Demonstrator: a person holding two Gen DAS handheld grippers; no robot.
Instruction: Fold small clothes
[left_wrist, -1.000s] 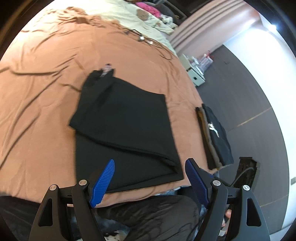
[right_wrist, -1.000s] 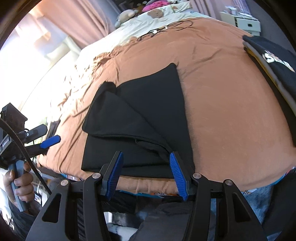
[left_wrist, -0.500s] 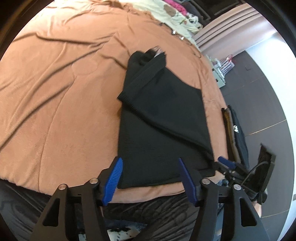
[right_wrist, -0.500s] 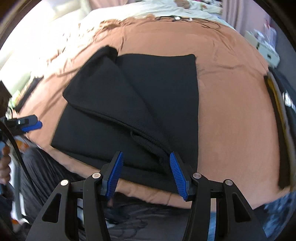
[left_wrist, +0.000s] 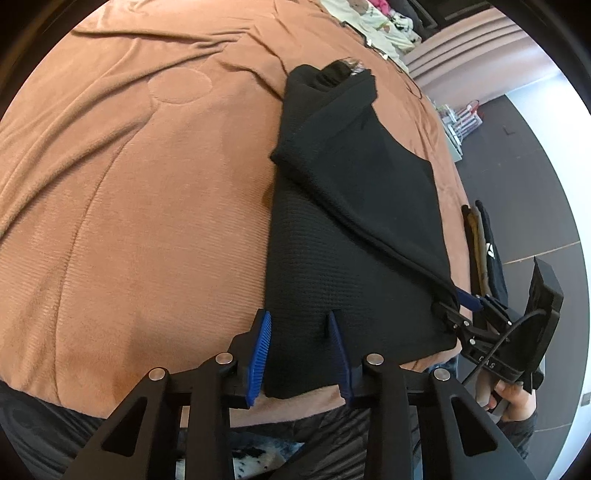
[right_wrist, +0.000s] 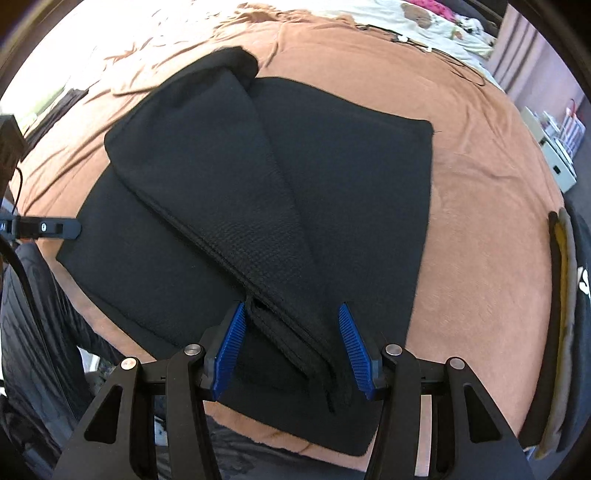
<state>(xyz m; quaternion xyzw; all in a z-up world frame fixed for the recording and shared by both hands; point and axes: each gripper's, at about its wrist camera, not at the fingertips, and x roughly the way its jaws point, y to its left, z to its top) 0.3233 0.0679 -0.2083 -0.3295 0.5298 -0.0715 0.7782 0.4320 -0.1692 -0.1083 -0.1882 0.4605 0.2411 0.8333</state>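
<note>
Black garment's (right_wrist: 258, 192) near hem between both fingers (right_wrist: 231, 345)

A bed (left_wrist: 129, 184) with a brown cover fills the room. Beside the bed lies a dark floor (left_wrist: 517, 155); near its far end stand pink curtains (left_wrist: 461, 55).

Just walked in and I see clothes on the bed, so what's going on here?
A person with a gripper in each hand is folding a black garment on the brown bedspread. One side is already folded diagonally across it. The left gripper and right gripper are both open at its near edge, neither clamped yet. A stack of folded clothes waits on the right.
</note>
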